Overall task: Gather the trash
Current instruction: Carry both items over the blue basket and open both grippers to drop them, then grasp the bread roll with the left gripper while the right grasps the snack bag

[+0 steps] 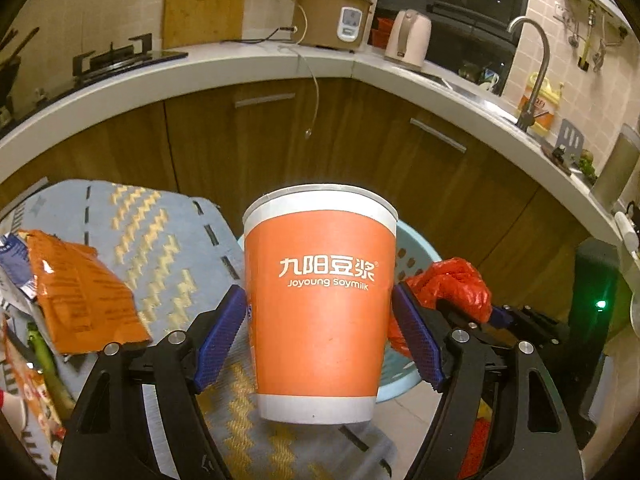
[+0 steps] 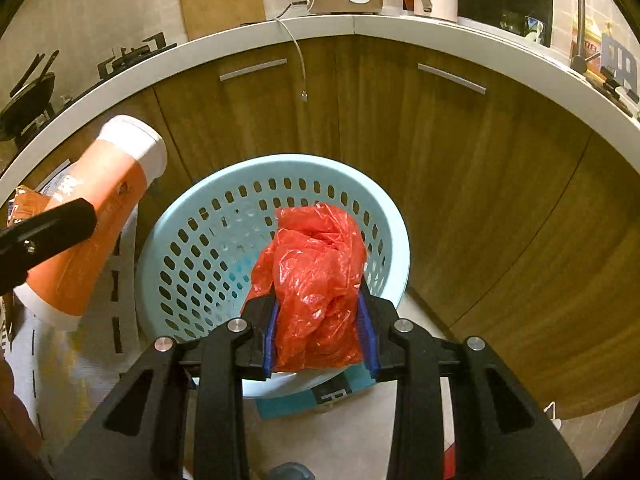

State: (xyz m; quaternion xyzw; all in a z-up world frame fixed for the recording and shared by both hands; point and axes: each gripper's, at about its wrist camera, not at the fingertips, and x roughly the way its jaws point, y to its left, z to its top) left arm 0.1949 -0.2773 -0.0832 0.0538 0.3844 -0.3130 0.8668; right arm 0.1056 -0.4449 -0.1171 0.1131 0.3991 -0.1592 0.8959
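Observation:
My left gripper [image 1: 320,320] is shut on an orange paper soymilk cup [image 1: 320,296], held upright in the air; the cup also shows in the right wrist view [image 2: 96,216] left of the basket. My right gripper [image 2: 320,320] is shut on a crumpled red plastic bag [image 2: 316,280], held just above the near rim of a light blue perforated basket [image 2: 200,240]. The bag [image 1: 452,284] and basket [image 1: 416,256] show behind the cup in the left wrist view. An orange snack wrapper [image 1: 80,296] lies on a patterned mat [image 1: 160,240] at left.
Wooden kitchen cabinets [image 2: 440,160] with a white counter [image 1: 240,64] curve behind the basket. A rice cooker [image 1: 332,16], a kettle [image 1: 408,38], a tap [image 1: 536,68] and a stove [image 1: 120,56] stand on the counter. More wrappers [image 1: 24,360] lie at far left. A cord [image 2: 298,60] hangs down.

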